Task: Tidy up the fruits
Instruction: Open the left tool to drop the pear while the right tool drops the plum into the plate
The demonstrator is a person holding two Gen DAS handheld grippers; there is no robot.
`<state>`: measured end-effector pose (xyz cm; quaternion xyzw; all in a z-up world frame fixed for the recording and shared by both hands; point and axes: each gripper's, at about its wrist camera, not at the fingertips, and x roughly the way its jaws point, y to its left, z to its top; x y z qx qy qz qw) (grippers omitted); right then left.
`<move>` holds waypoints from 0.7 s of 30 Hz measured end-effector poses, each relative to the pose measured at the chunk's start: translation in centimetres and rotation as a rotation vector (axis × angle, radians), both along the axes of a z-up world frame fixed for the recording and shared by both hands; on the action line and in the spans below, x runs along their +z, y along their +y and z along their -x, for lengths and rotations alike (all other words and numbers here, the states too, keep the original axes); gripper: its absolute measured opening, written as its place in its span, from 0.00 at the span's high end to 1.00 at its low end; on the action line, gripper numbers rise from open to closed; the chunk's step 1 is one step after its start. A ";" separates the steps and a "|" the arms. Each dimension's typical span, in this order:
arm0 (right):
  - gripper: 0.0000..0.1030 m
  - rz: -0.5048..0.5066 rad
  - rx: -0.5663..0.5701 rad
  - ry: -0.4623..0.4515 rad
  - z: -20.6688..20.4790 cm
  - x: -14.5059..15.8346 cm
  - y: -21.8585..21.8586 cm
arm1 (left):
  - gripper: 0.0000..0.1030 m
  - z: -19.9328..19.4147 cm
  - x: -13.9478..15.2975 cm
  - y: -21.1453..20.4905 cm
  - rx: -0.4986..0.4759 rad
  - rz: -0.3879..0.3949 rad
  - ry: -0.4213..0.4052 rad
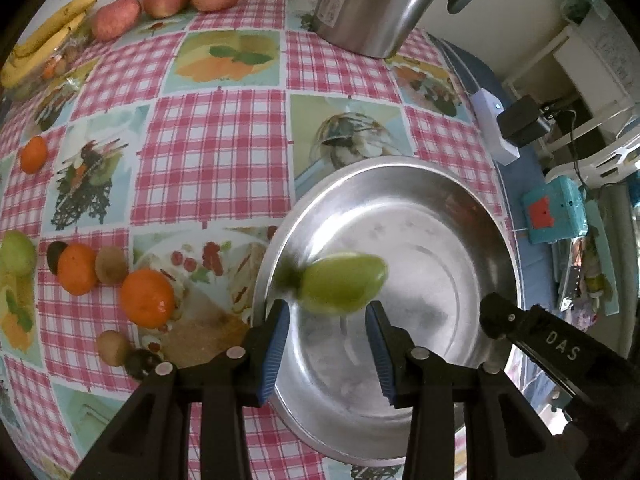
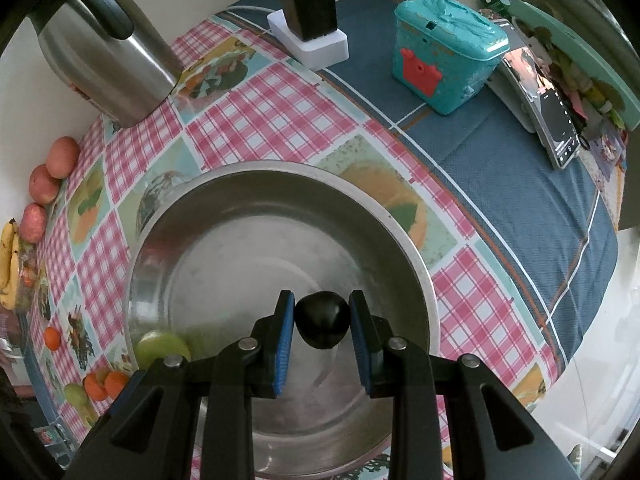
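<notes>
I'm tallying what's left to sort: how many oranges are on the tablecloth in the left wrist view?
3. One orange sits alone near the left edge; a second lies lower left beside a kiwi; the third is nearest the steel bowl. More may hide beyond the frame.

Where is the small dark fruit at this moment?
In the right wrist view, the dark fruit sits clamped between the right gripper pads, above the steel bowl, near its front part.
</notes>
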<state>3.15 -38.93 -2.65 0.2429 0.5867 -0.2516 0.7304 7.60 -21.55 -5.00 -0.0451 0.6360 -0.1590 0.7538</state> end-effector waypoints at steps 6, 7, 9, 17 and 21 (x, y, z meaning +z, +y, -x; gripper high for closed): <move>0.72 0.014 0.006 -0.012 0.1 0.5 0.0 | 0.58 -0.1 0.3 0.3 0.009 0.015 0.004; 0.72 0.016 0.008 -0.015 0.1 0.6 0.0 | 0.57 -0.1 0.5 0.3 0.009 0.014 -0.001; 0.72 0.021 0.013 -0.024 0.3 0.9 0.0 | 0.57 -0.1 1.0 0.3 0.006 0.017 -0.011; 0.72 0.037 0.029 -0.052 0.5 2.0 0.3 | 0.44 -0.2 2.8 1.4 0.032 -0.001 -0.040; 0.72 0.041 0.050 -0.049 0.3 2.0 0.8 | 0.37 -0.6 3.4 2.5 0.072 -0.040 -0.062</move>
